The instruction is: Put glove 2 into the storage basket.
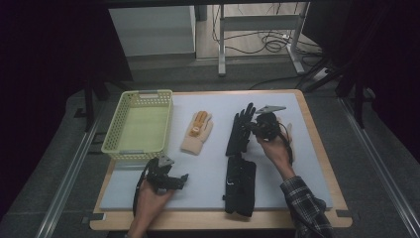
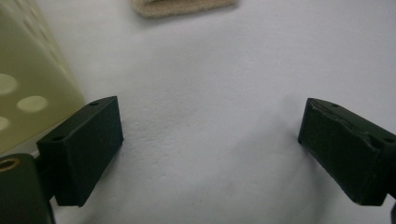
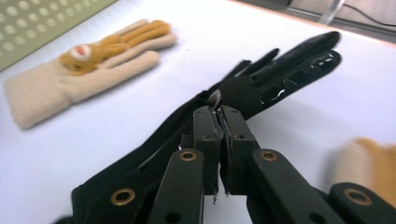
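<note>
A black glove (image 1: pixel 239 130) lies on the white mat (image 1: pixel 203 168), right of the middle, with its fingers towards the far side. My right gripper (image 1: pixel 251 127) is shut on a pinch of its fabric near the palm; in the right gripper view the jaws (image 3: pixel 219 106) meet on the cloth and the glove (image 3: pixel 285 63) lifts slightly. A second black glove (image 1: pixel 240 186) lies flat near the front edge. A beige glove with an orange pattern (image 1: pixel 197 131) (image 3: pixel 93 65) rests in the middle. My left gripper (image 1: pixel 179 180) (image 2: pixel 210 144) stands open over bare mat at the front left.
A yellow-green perforated basket (image 1: pixel 112 131) (image 2: pixel 28 84) stands at the mat's left, close to my left gripper. Another beige-orange glove (image 1: pixel 290 130) (image 3: pixel 369 161) lies partly under the right hand. The wooden table edge (image 1: pixel 317 139) borders the mat.
</note>
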`<state>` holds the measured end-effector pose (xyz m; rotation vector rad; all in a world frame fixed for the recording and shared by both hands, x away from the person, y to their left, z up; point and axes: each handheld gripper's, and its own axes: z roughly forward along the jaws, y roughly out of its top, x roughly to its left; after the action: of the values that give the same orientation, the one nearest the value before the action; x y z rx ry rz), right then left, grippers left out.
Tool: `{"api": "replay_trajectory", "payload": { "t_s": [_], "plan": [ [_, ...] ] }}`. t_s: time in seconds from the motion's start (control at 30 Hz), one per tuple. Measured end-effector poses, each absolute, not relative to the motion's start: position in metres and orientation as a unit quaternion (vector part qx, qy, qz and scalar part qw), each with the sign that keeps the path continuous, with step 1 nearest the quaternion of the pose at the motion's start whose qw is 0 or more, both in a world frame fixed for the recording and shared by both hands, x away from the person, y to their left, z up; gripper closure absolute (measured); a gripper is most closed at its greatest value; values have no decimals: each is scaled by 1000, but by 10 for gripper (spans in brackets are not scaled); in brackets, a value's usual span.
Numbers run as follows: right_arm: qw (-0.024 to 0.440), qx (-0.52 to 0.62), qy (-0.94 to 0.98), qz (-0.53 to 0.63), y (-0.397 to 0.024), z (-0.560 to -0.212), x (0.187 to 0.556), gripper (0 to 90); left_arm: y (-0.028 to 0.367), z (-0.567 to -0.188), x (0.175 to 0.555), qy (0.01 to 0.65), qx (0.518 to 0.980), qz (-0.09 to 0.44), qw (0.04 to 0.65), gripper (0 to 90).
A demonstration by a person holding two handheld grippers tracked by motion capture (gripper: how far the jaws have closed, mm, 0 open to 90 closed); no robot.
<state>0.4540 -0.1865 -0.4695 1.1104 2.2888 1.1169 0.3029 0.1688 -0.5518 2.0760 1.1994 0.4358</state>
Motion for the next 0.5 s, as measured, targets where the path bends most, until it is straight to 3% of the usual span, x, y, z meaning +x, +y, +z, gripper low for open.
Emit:
{"api": "replay_trajectory", "payload": {
  "t_s": [0.23, 0.5],
  "plan": [
    [214, 404, 805, 378, -212, -443, 452, 854, 169, -552, 303, 462, 800, 168, 345, 67],
    [206, 400, 814, 367, -186, -447, 459, 844, 169, -552, 303, 462, 800, 168, 345, 68]
  ]
}}
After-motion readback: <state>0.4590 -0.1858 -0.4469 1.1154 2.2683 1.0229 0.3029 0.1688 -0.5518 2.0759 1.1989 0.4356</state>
